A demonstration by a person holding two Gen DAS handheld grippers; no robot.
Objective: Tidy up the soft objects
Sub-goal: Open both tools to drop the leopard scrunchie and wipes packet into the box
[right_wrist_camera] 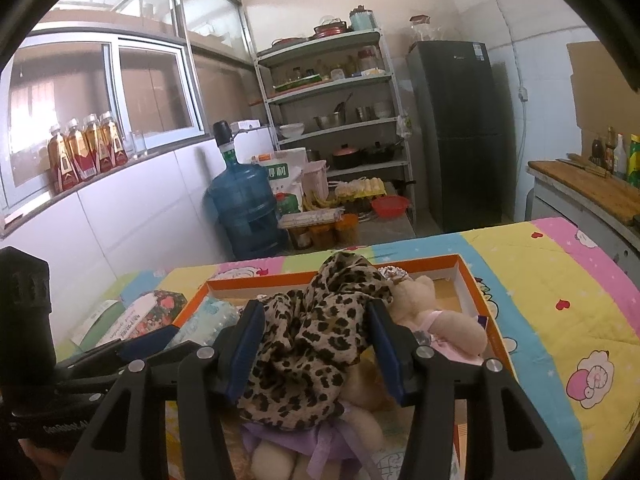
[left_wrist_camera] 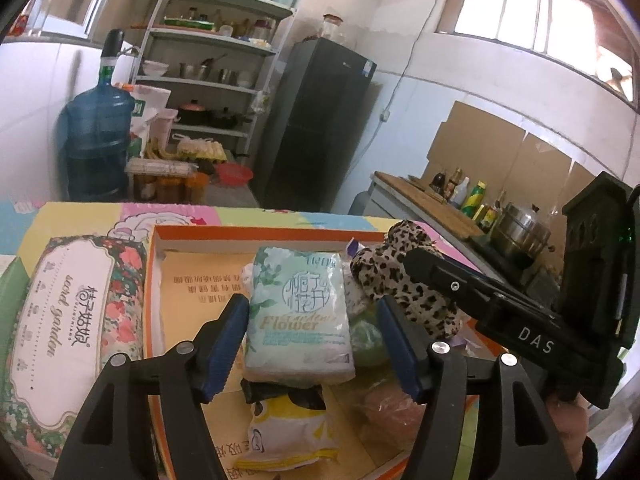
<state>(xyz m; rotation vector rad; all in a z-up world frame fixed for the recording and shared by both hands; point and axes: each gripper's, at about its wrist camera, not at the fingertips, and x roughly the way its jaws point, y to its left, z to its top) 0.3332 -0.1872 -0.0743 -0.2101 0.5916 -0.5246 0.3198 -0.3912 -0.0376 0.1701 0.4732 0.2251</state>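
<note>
Over an orange-rimmed box (left_wrist_camera: 256, 236) on the quilt-covered table, the left gripper (left_wrist_camera: 312, 344) stands wide open, clear of a tissue pack (left_wrist_camera: 298, 312), while the right gripper's (right_wrist_camera: 316, 348) part-open jaws straddle a leopard-print scarf (right_wrist_camera: 320, 328) near the box's middle, seemingly both just released, retreat likely next.

Your left gripper (left_wrist_camera: 312, 344) points slightly downward, jaws spread wide and pressing on nothing. Your right gripper (right_wrist_camera: 316, 354), just beside it, tilts down too, jaws parted, fingers (right_wrist_camera: 386, 354) not pinching.

Leopard-spotted scarf (right_wrist_camera: 320, 320) — tan and black; pale-green floral tissue pack (left_wrist_camera: 298, 312); orange-rimmed box (right_wrist_camera: 472, 276).
</note>
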